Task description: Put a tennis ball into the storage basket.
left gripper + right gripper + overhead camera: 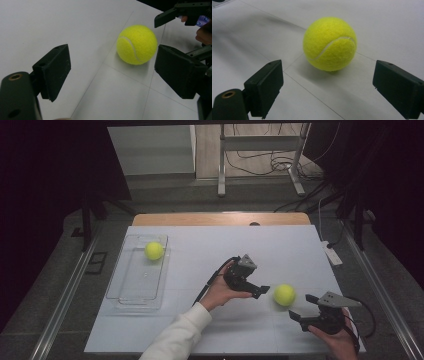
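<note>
So nearest the camera in the high view you've got the right gripper (308,306) down at about 4 o'clock on the table (280,245), jaws spread wide with nothing in them. It's pointed toward 10 o'clock, straight at the loose tennis ball (284,295), which sits just beyond its tips on the white sheet, not touching. In the right gripper view the ball (329,44) sits dead centre between the jaws but ahead of them, so my guess is that hand is parked there as a backstop or lining up a grab.

A bit farther up, the left gripper (264,290) comes in from 9 o'clock of the ball, also open and empty. Its tip is just beside the ball. From the left gripper view the ball (137,44) sits off toward the right-hand jaw instead of centred, so it looks like it needs to swing over before closing would catch anything. The ball looks a touch blurry from above, so it may be rolling, can't say for sure.

Way out at 10 o'clock there's a clear tray (122,285) with a second ball (154,250) resting at its far end. That's probably where this loose one goes too, which would explain the left-side hand doing the reaching, since the tray is on its side.
</note>
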`<state>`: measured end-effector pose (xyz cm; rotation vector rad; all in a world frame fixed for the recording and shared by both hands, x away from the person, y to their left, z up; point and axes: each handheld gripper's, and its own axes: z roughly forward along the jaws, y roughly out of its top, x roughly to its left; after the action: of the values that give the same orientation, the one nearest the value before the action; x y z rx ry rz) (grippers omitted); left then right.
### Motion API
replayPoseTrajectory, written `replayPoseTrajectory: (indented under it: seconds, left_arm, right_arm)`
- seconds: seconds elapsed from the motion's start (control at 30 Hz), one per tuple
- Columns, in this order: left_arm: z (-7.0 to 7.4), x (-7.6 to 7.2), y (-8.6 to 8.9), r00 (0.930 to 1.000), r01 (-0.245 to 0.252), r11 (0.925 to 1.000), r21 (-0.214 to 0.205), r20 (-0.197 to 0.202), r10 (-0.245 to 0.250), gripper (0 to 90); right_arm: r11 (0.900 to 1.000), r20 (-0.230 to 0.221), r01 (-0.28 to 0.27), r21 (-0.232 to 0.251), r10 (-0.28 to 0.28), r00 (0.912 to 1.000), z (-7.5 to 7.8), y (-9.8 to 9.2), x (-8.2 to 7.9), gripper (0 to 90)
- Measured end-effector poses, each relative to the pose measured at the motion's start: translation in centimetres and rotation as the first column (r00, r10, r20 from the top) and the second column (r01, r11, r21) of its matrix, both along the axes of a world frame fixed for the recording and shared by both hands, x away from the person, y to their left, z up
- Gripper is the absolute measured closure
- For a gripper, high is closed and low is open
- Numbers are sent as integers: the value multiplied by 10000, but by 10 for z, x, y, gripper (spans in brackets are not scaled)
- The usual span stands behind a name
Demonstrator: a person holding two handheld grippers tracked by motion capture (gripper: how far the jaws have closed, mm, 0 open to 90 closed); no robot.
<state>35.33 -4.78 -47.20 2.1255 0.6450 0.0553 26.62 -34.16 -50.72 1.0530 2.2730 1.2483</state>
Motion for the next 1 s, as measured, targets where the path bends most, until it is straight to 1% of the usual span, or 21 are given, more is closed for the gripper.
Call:
replayPoseTrajectory:
  seconds: [0.1,0.63,1.0]
  left_arm:
    - [-1,0,-2,10000,20,10000,8,-30,-19,146]
    - [-4,3,-16,9997,193,9998,83,-130,-192,146]
    - [-8,5,-26,9993,322,9993,215,-214,-317,145]
  right_arm:
    - [10000,11,16,-74,-16,10000,0,1,0,100]
    - [9999,-1,-26,-103,26,10000,0,1,0,100]
    - [9999,-21,-28,-132,27,10000,0,1,-1,100]
